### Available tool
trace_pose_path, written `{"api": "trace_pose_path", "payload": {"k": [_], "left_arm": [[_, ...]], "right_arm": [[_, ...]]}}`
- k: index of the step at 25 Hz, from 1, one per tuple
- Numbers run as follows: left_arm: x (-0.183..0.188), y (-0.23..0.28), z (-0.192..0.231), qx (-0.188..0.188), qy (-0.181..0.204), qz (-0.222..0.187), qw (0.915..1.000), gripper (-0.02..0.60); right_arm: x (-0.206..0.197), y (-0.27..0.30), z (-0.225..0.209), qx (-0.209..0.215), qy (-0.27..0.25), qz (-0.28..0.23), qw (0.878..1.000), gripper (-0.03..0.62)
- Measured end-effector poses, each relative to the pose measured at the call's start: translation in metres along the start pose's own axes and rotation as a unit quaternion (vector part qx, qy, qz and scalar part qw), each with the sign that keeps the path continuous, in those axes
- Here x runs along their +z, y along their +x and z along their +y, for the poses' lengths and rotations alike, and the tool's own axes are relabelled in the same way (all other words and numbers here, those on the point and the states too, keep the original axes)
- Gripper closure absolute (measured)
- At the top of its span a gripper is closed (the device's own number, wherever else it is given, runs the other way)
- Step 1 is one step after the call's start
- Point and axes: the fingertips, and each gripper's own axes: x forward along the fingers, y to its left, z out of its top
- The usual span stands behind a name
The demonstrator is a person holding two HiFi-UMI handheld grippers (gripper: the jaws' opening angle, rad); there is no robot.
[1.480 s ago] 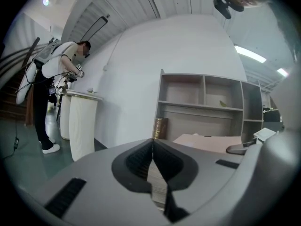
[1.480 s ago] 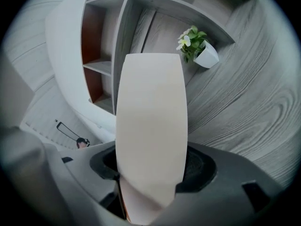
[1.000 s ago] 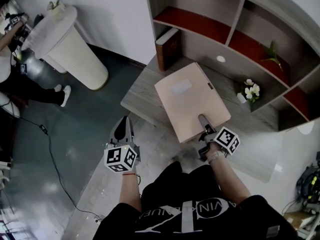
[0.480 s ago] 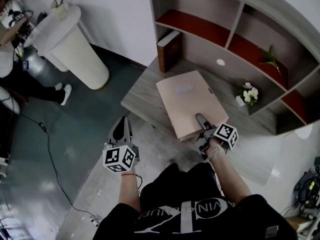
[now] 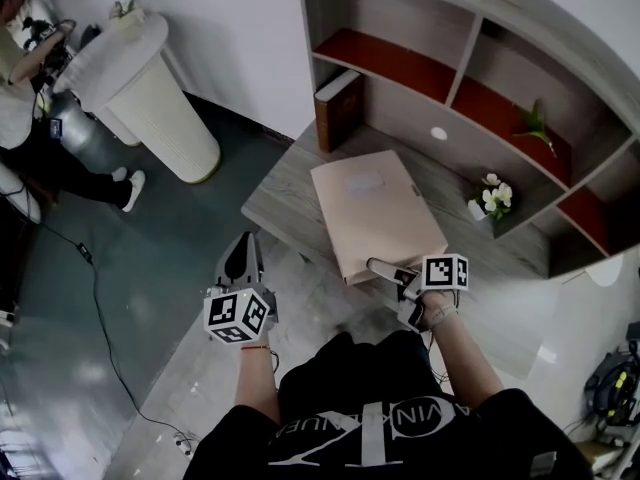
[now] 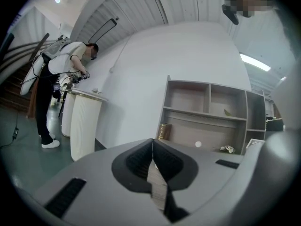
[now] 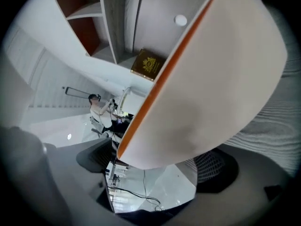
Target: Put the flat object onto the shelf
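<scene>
Beige flat object (image 5: 378,213), grey wood-grain shelf (image 5: 284,204).

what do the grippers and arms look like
Left gripper and right gripper: grey bodies, dark ribbed pads, each with a white cube of black square markers. The right's jaws are opening, the flat object between them. Black short-sleeved shirt, white lettering.
</scene>
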Motion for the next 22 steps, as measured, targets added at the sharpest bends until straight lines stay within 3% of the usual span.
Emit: {"api": "trace_pose_path", "payload": {"k": [8, 16, 22], "left_arm": [[0.002, 0.004, -0.005, -0.001, 0.0, -0.002, 1.0, 0.575], [0.002, 0.003, 0.003, 0.004, -0.006, -0.002, 1.0, 0.575], [0.0, 0.005, 0.004, -0.006, -0.008, 0.002, 1.0, 0.575]], "right_arm": [[-0.01, 0.001, -0.011, -0.021, 0.002, 0.031, 0.999, 0.065], [-0.039, 0.006, -0.019, -0.052, -0.054, 0.113, 0.991, 0.062], [-0.054, 0.008, -0.025, -0.067, -0.06, 0.135, 0.987, 0.062]]}}
